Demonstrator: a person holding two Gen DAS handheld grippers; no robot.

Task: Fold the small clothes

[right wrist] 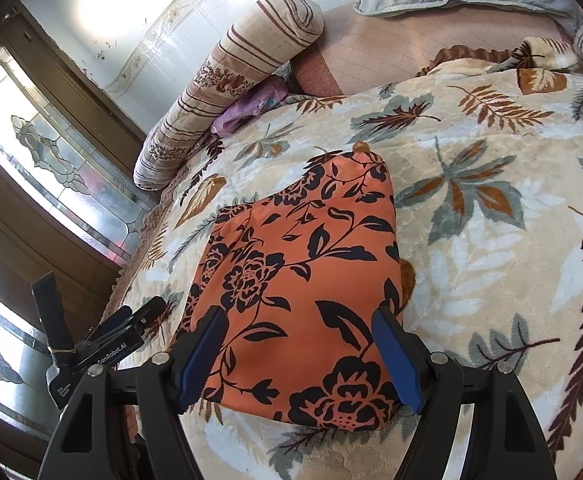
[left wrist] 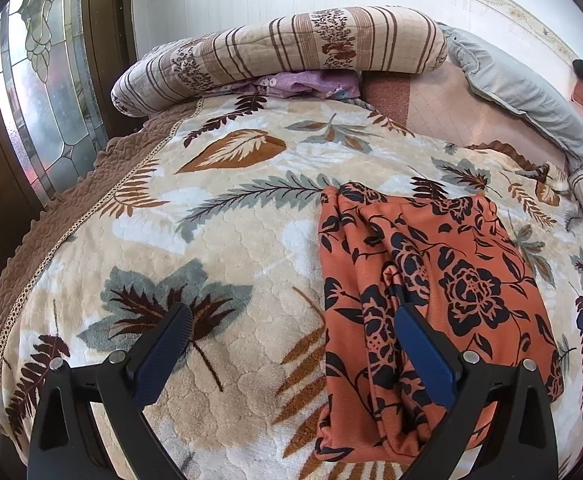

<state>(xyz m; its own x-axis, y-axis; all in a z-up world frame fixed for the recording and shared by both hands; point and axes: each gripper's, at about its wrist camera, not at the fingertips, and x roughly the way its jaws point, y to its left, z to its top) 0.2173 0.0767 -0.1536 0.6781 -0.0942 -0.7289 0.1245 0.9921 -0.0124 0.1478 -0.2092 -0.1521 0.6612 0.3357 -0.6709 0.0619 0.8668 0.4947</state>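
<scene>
An orange garment (right wrist: 295, 280) w/ a black flower print lay folded on a bed, resting on a cream blanket (right wrist: 491, 240) patterned w/ brown and grey leaves. From the right wrist view it read as a compact, roughly rectangular bundle, narrower at its far end; from the left wrist view, deep creases ran lengthwise down its middle.

The right gripper (right wrist: 303, 356) hung just above the garment's near end, jaws wide apart, w/ the cloth showing between them. Whether its blue pads (right wrist: 201, 356) touched the fabric couldn't be told. The left gripper (left wrist: 291, 348) also had its jaws spread wide, nothing clamped. One of its fingers was over bare blanket, the other over the garment's creased left part; contact unclear.

At the far side of the bed sat a striped bolster (left wrist: 283, 48) w/ a floral band, a bit of purple cloth (left wrist: 303, 84) tucked under it, and a grey pillow (left wrist: 519, 88) to the right. A stained-glass door panel (left wrist: 47, 92) stood beside the bed on the left.
</scene>
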